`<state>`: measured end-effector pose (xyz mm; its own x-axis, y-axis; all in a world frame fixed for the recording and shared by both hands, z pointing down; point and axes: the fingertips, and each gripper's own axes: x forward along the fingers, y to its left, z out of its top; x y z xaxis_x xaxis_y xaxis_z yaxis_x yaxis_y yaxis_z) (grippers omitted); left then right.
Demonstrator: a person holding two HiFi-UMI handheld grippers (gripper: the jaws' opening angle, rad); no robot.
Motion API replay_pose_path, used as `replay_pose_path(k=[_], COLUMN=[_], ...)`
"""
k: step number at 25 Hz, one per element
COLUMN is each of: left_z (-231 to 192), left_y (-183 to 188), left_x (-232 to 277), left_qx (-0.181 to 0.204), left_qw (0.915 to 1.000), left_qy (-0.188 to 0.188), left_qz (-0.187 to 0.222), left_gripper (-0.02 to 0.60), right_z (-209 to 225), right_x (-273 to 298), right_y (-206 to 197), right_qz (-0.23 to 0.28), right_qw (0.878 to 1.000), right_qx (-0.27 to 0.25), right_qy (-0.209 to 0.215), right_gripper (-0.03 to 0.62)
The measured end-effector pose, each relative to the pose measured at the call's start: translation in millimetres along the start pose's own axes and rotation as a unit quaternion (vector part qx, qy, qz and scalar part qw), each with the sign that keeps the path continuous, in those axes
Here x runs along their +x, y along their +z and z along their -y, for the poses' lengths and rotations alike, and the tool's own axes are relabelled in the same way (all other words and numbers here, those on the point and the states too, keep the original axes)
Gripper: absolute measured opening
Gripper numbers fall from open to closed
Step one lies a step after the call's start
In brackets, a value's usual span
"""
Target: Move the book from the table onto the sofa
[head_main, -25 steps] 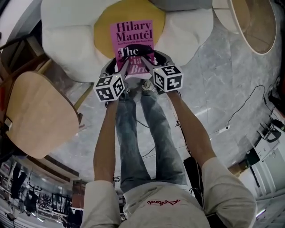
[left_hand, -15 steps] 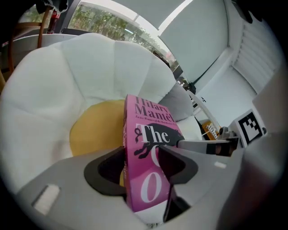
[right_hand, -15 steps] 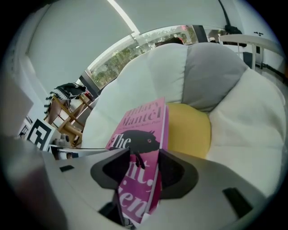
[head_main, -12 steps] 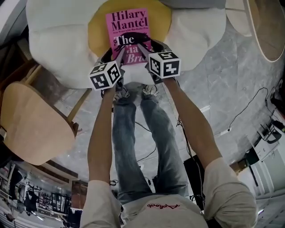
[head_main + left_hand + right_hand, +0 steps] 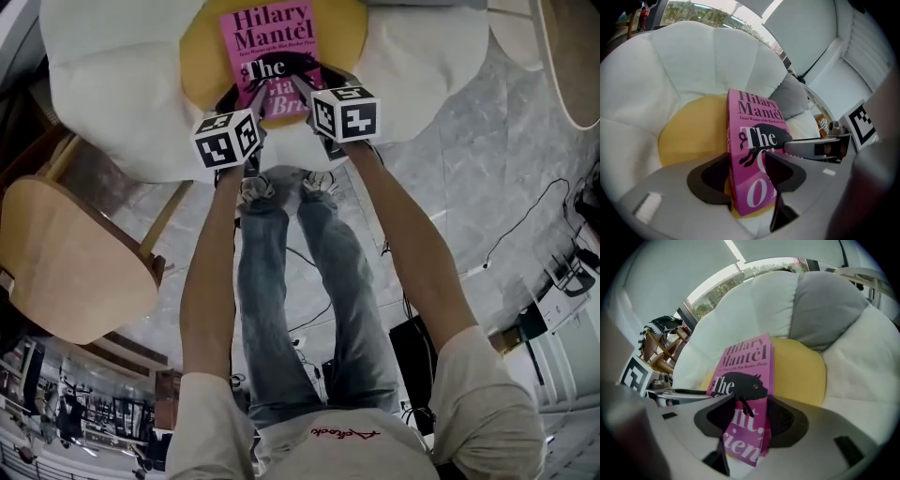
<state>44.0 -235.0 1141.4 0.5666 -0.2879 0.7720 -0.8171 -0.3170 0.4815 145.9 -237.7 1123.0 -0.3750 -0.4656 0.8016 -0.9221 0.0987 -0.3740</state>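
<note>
left gripper (image 5: 747,164): jaws pinch book (image 5: 270,37) | right gripper (image 5: 749,404): jaws pinch book | book maybe on yellow cushion (image 5: 199,56)

book (image 5: 269,49) cover: "hilary mantel" & "the".

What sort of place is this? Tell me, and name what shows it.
Probably a furniture showroom or a lounge, indoors: a flower-shaped white sofa with a yellow centre, a pale wooden chair beside it, and a marbled grey floor.
</note>
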Motion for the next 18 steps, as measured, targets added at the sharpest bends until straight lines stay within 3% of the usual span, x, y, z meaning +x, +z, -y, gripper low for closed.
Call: replay_pose_path(k=[5,12,14,18], left_z=[2,8,14,25], left_y=[0,6,5,4], left_x=[-5,-30,-39,-58], left_qx=[0.015,0.013,0.015,0.027], left_qw=[0.9998,0.9999,0.9998,0.9996], left_qy=[-0.001,-0.001,-0.004,-0.004], left_qz=[-0.012,0.006,0.007,0.009], left_gripper=[0.239,0.236,0.195,0.101], right_z=[-1,2,-1,-13], right_x=[-10,-39,-49,-67], right_y=[2,4,6,8], right_qz=[0.012,0.028,0.031,0.031], right_qw=[1.0,0.999,0.999,0.999], right_qx=[-0.005,-0.008,-0.01,-0.018], right_qy=[-0.007,-0.03,-0.033,-0.033], right_gripper=[0.206,0.204,0.193,0.102])
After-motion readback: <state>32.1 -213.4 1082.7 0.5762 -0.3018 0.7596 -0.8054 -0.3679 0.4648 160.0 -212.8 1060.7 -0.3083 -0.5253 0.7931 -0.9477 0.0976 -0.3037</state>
